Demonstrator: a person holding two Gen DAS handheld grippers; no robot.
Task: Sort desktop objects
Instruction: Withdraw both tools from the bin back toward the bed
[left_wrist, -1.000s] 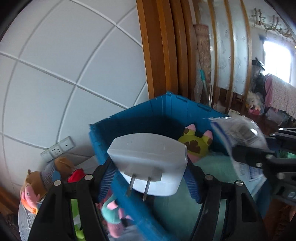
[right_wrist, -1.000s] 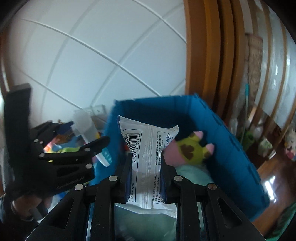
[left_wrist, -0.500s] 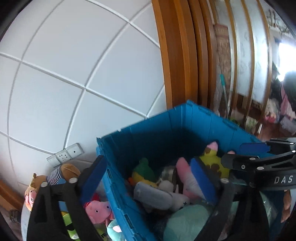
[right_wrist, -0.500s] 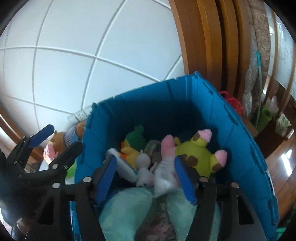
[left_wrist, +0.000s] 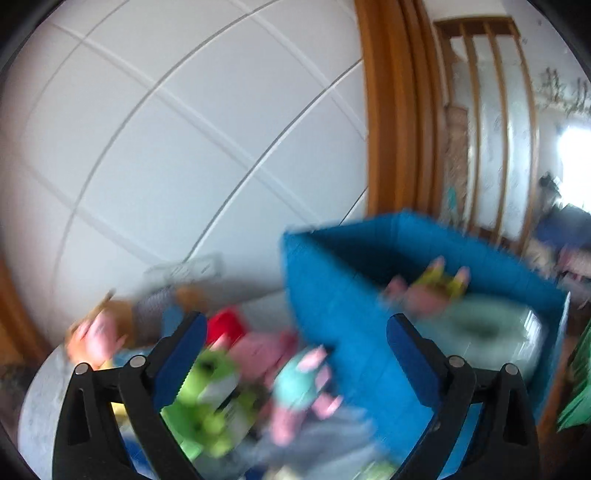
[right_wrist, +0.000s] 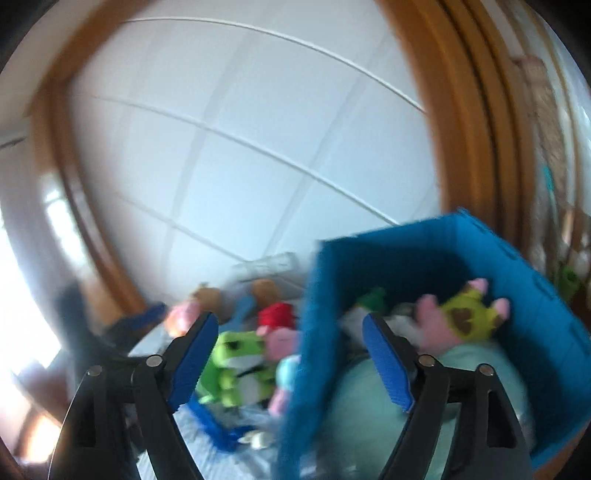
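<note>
Both views are motion-blurred. A blue plastic crate holds plush toys, among them a yellow-green and pink one and a pale teal cushion. My left gripper is open and empty, over the crate's left wall and the toys beside it. My right gripper is open and empty, astride the crate's left wall. On the table left of the crate lie a green frog plush, a pink plush, a teal and pink plush and a red item.
A white tiled wall with a socket strip stands behind. A wooden door frame rises behind the crate. More dolls lie at the far left on the round table.
A second ago my left gripper held a white plug adapter and my right a white packet over the crate. Both let go, opened, and have swung left toward the toys outside the crate.
</note>
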